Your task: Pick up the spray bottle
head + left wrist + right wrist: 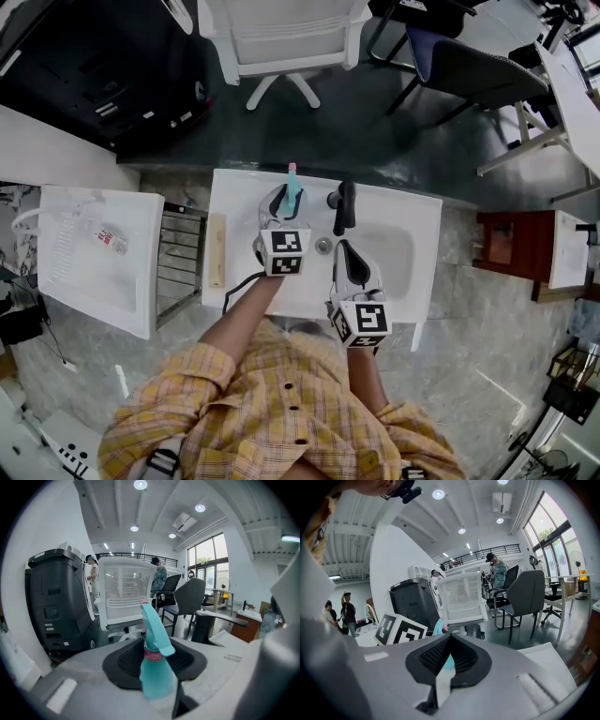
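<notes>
A turquoise spray bottle [292, 185] with a pink band stands upright on the white sink counter [236, 202], near its far edge. My left gripper [287, 200] reaches around it with one jaw on each side. In the left gripper view the bottle [157, 679] fills most of the space between the dark pads [122, 663], and a thin strip of counter shows on its right, so the jaws are open. My right gripper [346, 249] hovers over the basin's near side with its jaws together and nothing in them. In the right gripper view the bottle's top [439, 626] peeks past the left gripper's marker cube [399, 630].
A black faucet [344, 207] stands just right of the bottle, behind the basin [398, 251]. A wooden block [217, 248] lies on the counter's left edge. A second white sink unit [94, 258] is further left. A white chair [281, 37] and a black machine [94, 66] stand beyond the counter.
</notes>
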Demonstrator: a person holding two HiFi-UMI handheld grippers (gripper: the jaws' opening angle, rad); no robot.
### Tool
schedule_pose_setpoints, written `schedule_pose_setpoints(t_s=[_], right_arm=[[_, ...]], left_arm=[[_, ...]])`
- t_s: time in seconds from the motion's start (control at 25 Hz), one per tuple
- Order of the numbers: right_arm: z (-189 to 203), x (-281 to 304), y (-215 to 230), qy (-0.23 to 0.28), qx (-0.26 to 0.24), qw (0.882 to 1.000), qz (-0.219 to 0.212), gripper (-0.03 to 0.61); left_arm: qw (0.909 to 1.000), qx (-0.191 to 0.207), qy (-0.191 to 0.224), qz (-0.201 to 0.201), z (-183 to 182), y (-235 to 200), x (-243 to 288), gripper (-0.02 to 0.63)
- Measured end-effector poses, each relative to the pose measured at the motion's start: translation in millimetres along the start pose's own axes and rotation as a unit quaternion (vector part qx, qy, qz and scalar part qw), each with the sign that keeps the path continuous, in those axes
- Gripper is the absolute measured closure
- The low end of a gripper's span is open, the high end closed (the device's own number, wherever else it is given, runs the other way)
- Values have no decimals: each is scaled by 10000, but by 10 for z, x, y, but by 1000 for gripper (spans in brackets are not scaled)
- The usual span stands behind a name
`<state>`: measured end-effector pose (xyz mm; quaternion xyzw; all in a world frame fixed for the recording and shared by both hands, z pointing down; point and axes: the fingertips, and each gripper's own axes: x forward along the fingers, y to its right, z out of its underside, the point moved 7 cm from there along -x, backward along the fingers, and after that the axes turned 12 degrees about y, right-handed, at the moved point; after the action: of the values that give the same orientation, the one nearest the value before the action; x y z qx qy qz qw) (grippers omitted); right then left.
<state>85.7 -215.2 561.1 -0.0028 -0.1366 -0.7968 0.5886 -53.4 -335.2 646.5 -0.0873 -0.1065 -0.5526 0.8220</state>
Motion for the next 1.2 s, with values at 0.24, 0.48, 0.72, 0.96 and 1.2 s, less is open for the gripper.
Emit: schedule_pose_setpoints(t_s=[0.24,0.48,0.72,0.96,1.2], right_arm=[[-19,-47,19,47,-4,10000,10,578],[-68,-135,26,114,-8,9999,-14,578],[-145,-205,47,219,-11,9997,-81,578],[-225,-316,42,319,-12,9993,-181,578],[-335,-400,29,443,-38,9987,-267,578]], left_arm=[[10000,28,20,-16,-2,8,-46,471],[9999,80,116,-23,-96,48,-145,471],[9998,54,196,-93,-201,64,-262,471],[9992,61,351,-191,-320,87,-448,472],[9982,15,533,-258,-496,113,-652,472]])
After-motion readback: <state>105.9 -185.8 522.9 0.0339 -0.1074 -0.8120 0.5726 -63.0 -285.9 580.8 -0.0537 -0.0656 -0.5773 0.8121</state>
